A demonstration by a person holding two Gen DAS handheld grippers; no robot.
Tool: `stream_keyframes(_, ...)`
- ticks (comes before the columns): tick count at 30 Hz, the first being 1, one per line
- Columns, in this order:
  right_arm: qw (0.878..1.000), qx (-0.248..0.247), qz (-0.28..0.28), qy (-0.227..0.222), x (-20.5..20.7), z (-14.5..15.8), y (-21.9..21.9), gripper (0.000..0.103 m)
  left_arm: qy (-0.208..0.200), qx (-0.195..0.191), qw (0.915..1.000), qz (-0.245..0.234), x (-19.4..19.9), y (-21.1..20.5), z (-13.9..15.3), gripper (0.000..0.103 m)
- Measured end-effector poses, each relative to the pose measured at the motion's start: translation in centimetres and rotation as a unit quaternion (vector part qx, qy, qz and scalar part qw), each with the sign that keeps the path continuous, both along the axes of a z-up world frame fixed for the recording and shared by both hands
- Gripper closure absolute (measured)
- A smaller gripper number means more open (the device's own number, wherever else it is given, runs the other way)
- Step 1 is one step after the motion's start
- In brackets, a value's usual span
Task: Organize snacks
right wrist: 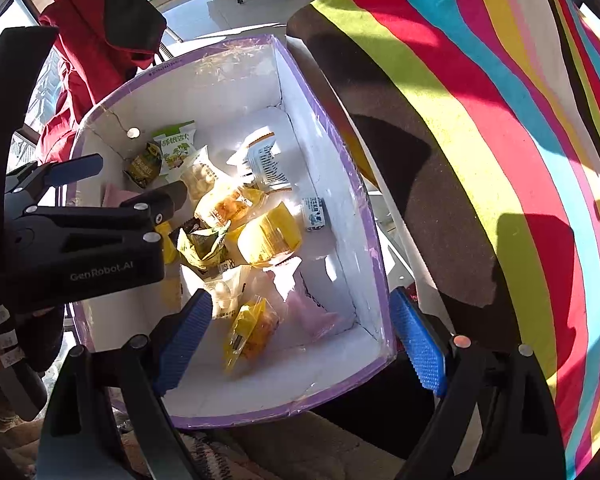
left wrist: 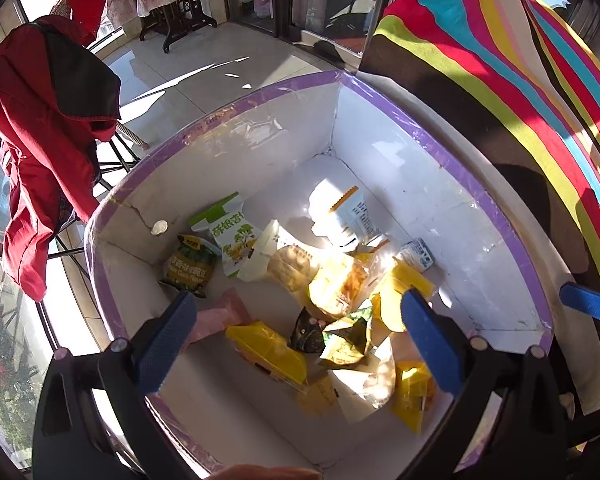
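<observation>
Blue ribbed pads of the left gripper (left wrist: 296, 340) spread wide at the bottom of the left wrist view, nothing between them, poised over the purple-rimmed white box (left wrist: 460, 184). Same for the right gripper (right wrist: 304, 344) at the bottom of its own view: wide apart, empty, one finger inside the box and the other outside its right wall. Snacks heaped loose on the box floor: green-and-white packet (left wrist: 230, 232) toward centre left, yellow packet (left wrist: 268, 352) low centre, small clear yellow pouch (right wrist: 252, 334) just beside the right gripper's left finger. Striped cloth (right wrist: 500, 140) filling the upper right. Judged: between picks, sorting barely begun. Next move: drop onto one packet, close gently on its crinkly edge.
</observation>
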State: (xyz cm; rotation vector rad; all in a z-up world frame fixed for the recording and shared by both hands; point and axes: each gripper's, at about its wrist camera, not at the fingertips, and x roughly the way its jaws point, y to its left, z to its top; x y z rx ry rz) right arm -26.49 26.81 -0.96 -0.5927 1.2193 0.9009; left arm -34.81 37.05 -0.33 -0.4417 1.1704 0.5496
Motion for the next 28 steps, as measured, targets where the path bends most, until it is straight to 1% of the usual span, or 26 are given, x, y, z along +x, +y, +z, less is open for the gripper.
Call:
stream_keyframes(10, 1.000, 0.000, 0.000, 0.001, -0.01, -0.04, -0.01, 0.016, -0.002, -0.009, 0.9999, 0.004, 0.01, 0.40, -0.28, 0.001)
stream_keyframes(16, 1.000, 0.000, -0.002, 0.002, -0.06, -0.07, 0.08, 0.016, 0.000, -0.006, 1.0000, 0.007, -0.14, 0.48, -0.34, 0.001)
stream_keyframes(19, 1.000, 0.000, -0.002, 0.002, -0.11, -0.08, 0.05, 0.016, -0.004, 0.005, 0.9999, 0.011, -0.29, 0.40, -0.13, 0.001)
stream_keyframes(28, 1.000, 0.001, 0.001, 0.002, -0.34, -0.16, -0.12, 0.016, -0.002, -0.003, 1.0000, 0.008, -0.07, 0.59, -0.36, 0.001)
